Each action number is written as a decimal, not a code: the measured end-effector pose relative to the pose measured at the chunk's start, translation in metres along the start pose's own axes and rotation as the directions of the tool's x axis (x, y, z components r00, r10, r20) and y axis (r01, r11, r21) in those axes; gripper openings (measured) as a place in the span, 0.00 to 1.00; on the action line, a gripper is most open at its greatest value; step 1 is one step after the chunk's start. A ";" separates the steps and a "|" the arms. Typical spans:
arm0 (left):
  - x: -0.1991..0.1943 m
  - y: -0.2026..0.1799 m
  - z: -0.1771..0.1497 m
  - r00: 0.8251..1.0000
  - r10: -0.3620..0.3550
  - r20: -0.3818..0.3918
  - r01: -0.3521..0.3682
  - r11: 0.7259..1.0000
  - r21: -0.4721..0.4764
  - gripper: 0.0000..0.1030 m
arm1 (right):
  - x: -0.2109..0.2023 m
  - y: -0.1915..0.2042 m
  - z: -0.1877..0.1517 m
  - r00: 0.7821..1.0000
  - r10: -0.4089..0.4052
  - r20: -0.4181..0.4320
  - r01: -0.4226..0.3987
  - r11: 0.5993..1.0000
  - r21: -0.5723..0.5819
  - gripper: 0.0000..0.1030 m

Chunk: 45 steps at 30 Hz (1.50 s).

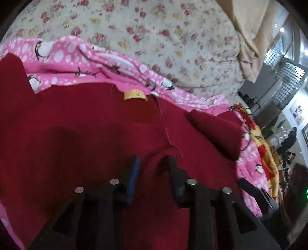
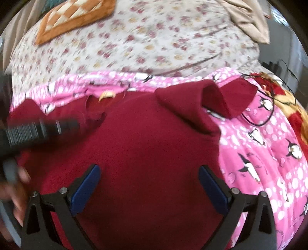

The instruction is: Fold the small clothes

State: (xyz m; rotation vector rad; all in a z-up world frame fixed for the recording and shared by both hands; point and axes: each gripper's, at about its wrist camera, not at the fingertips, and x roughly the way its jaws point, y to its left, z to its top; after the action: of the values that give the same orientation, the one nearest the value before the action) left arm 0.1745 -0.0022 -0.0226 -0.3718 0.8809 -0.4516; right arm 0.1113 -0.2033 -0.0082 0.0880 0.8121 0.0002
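Nearest to the left wrist camera is the left gripper (image 1: 152, 163), pointing down at a dark red garment (image 1: 96, 134). Its two fingers stand close together with a narrow gap, and the blue pad on one finger (image 1: 134, 178) is clear to see. A loose thread of the red cloth runs near the fingertips, but I cannot tell if the pads press on any cloth; they seem only to hang above it.

In the right wrist view the right gripper (image 2: 149, 173) stands wide open above the same dark red garment (image 2: 144, 144), with nothing between its blue pads. The garment lies spread on a pink blanket with penguins (image 2: 259, 153), and this blanket lies on a floral bedsheet (image 2: 154, 38). One sleeve (image 2: 221, 100) is folded over itself at the upper right of the garment. A small yellow label (image 1: 134, 95) sits at the neck edge. At the left edge of the right wrist view a blurred black tool (image 2: 38, 128) and part of a hand (image 2: 17, 184) are visible. An orange checked cushion (image 2: 77, 17) lies far up on the sheet.
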 end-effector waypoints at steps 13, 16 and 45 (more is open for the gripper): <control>-0.052 0.004 -0.061 0.994 0.097 -0.045 -0.101 0.991 -0.092 0.21 | 0.092 0.029 0.051 0.820 0.546 -0.172 -0.530 0.838 0.133 0.69; -0.046 -0.006 -0.065 0.991 0.136 -0.014 -0.136 0.989 -0.056 0.24 | 0.097 0.034 0.055 0.808 0.565 -0.169 -0.550 0.825 0.128 0.65; -0.047 0.049 -0.014 0.902 0.425 0.082 -0.416 0.903 -0.107 0.25 | 0.030 -0.114 0.065 0.976 0.216 0.010 -0.212 0.945 0.249 0.39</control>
State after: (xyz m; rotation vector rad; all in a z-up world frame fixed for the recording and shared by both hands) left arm 0.1482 0.0624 -0.0240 -0.2708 0.8529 0.0081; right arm 0.1751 -0.3211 0.0052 0.4147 0.8142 0.1048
